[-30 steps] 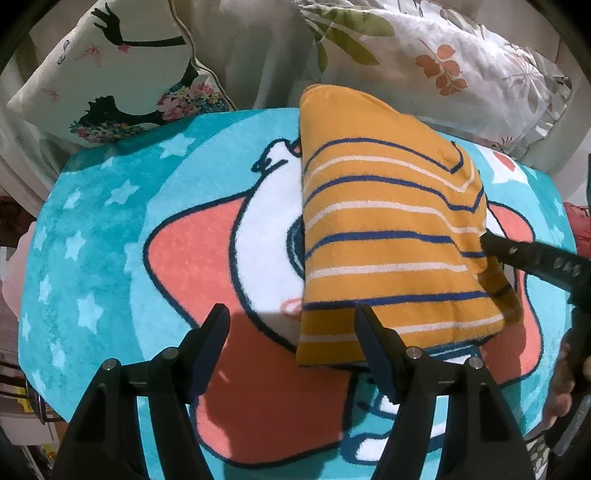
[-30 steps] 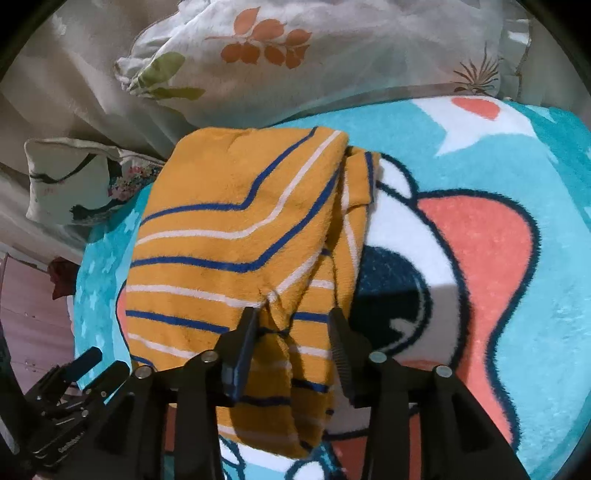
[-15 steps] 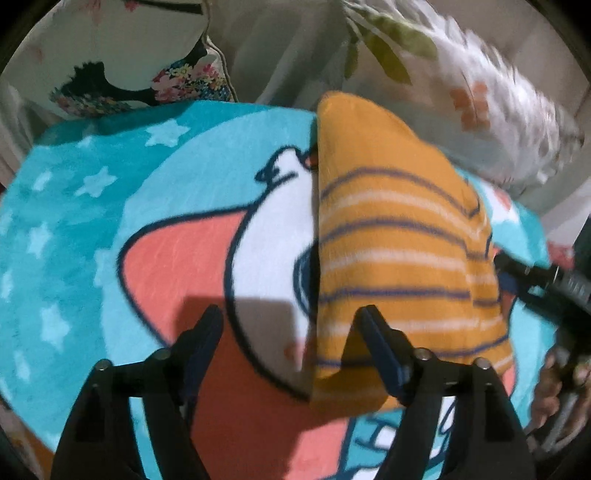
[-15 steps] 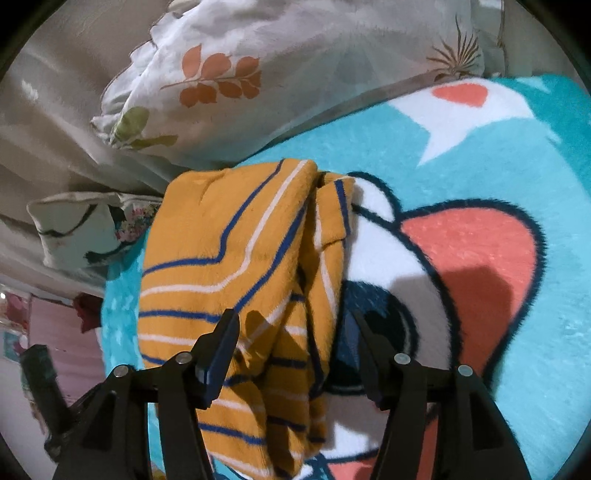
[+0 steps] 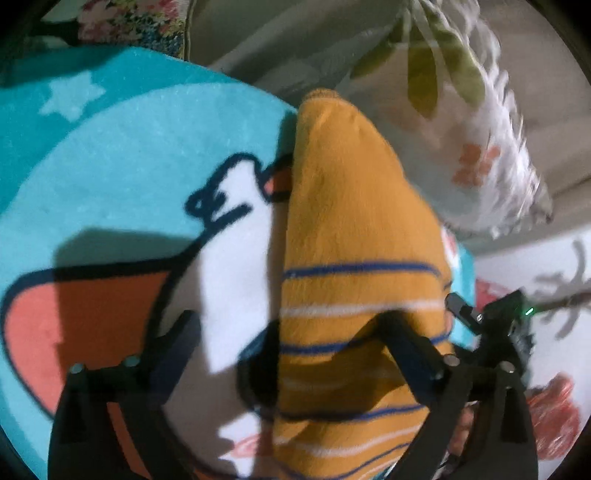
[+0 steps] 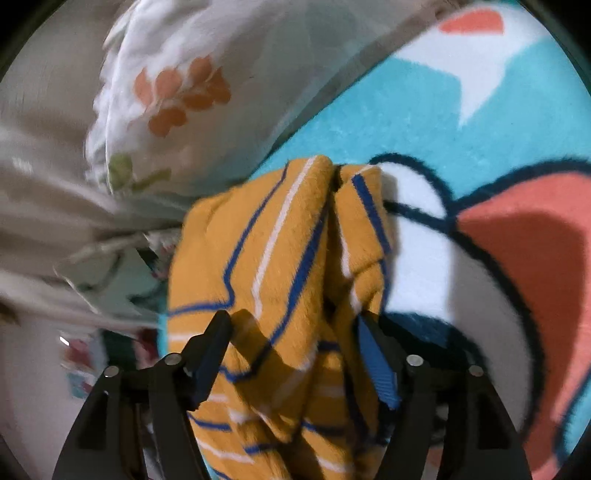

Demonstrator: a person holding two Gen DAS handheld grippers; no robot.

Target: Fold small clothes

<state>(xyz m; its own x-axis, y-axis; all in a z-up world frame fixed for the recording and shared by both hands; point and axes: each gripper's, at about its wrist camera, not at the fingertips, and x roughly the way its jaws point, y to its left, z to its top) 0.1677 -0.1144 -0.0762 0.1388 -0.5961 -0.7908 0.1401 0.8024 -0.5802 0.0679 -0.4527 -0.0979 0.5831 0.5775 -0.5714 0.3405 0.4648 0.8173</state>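
Observation:
A small mustard-yellow garment (image 5: 347, 266) with blue and white stripes lies folded on a turquoise cartoon rug (image 5: 122, 147). My left gripper (image 5: 291, 332) is open, its jaws straddling the garment's near left edge just above it. In the right wrist view the same garment (image 6: 273, 258) lies bunched in two folds on the rug (image 6: 424, 110). My right gripper (image 6: 295, 332) is open, jaws wide on either side of the cloth's near end. The right gripper also shows in the left wrist view (image 5: 480, 317) at the garment's right edge.
A white leaf-print pillow (image 5: 461, 122) (image 6: 192, 92) lies just behind the garment. A floral cushion (image 5: 133, 26) sits at the far left corner. Beige bedding lies behind both.
Both grippers have moved forward and lower over the garment. The right gripper's jaws, shut on a fold of cloth a second ago, have opened wide. The left stayed open.

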